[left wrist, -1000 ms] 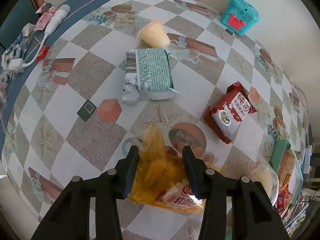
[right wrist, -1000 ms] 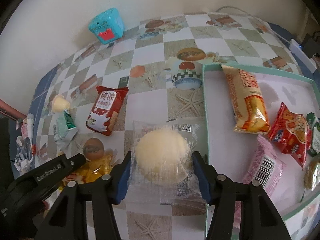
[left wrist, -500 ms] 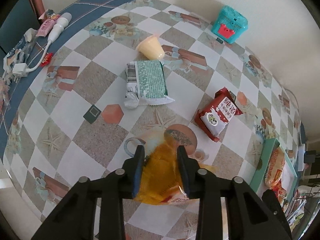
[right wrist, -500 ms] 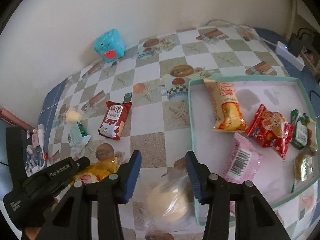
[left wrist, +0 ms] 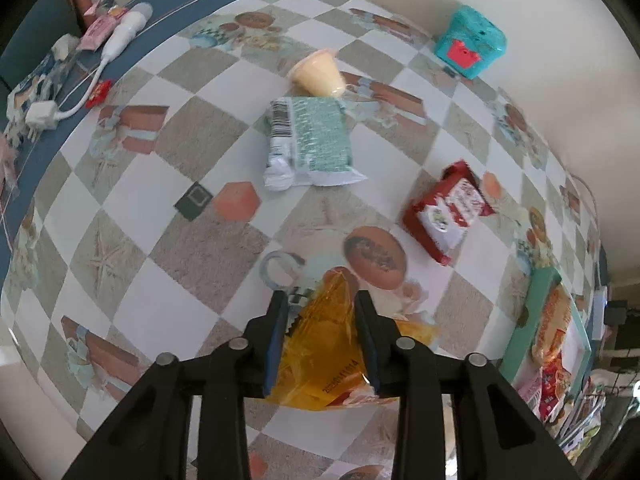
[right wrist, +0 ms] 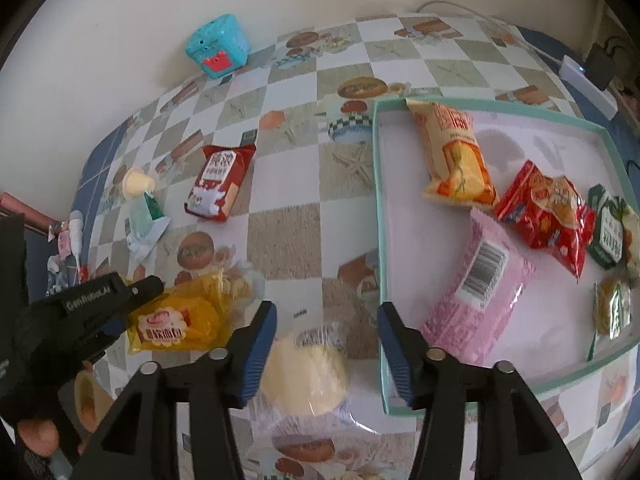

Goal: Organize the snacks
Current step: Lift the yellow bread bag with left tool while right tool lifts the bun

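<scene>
A: Why does the left gripper [left wrist: 322,306] hold the crinkly yellow film snack bag [left wrist: 324,344]?

B: To carry it to the shallow teal-rimmed tray [right wrist: 378,208], I'd judge. Its jaws are opening, though the pads touch the bag.

A: And the right gripper [right wrist: 328,320]?

B: Opening wide; the soft round bun in clear wrap [right wrist: 304,372] lies loose between, just beside the tray.

Lower part of the yellow snack bag [left wrist: 320,356] behind the left tool's fingers [left wrist: 276,336]; date print illegible.
</scene>
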A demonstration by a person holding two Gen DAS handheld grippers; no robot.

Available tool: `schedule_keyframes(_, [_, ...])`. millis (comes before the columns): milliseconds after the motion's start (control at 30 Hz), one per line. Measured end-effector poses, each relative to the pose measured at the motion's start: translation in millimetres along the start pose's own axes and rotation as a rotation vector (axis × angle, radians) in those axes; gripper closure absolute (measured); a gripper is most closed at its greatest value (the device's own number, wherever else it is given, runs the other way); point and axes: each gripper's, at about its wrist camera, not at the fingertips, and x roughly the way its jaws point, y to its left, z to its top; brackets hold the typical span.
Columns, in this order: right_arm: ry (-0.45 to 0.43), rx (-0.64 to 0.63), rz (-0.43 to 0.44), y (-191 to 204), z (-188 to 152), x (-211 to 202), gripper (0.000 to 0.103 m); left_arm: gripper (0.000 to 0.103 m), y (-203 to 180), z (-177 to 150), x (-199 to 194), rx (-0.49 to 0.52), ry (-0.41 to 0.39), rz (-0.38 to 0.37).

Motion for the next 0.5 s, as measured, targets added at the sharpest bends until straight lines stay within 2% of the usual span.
schedule_keyframes(100, [0.008, -0.003, 0.01, 0, -4, -1, 0.043, 0.036, 10, 2, 4, -0.045, 0.014, -0.003])
schedule_keyframes(200, [0.015, -0.006, 0.012, 0, -6, 0, 0.039, 0.031, 16, 3, -1, -0.078, 0.012, -0.02])
schedule_keyframes(300, [0.024, -0.013, 0.011, 1, -9, 2, 0.037, 0.02, 18, -1, -7, -0.084, -0.003, 0.005])
schedule_keyframes(433, [0.036, -0.036, 0.014, 5, -14, 3, 0.033, 0.019, 24, -8, -12, -0.115, 0.01, -0.007])
schedule_keyframes(467, [0.038, -0.04, 0.015, 6, -15, 3, 0.031, 0.019, 26, -11, -13, -0.127, 0.012, -0.008])
schedule_keyframes(500, [0.041, -0.044, 0.015, 7, -16, 4, 0.024, 0.018, 29, -15, -15, -0.14, 0.013, -0.01])
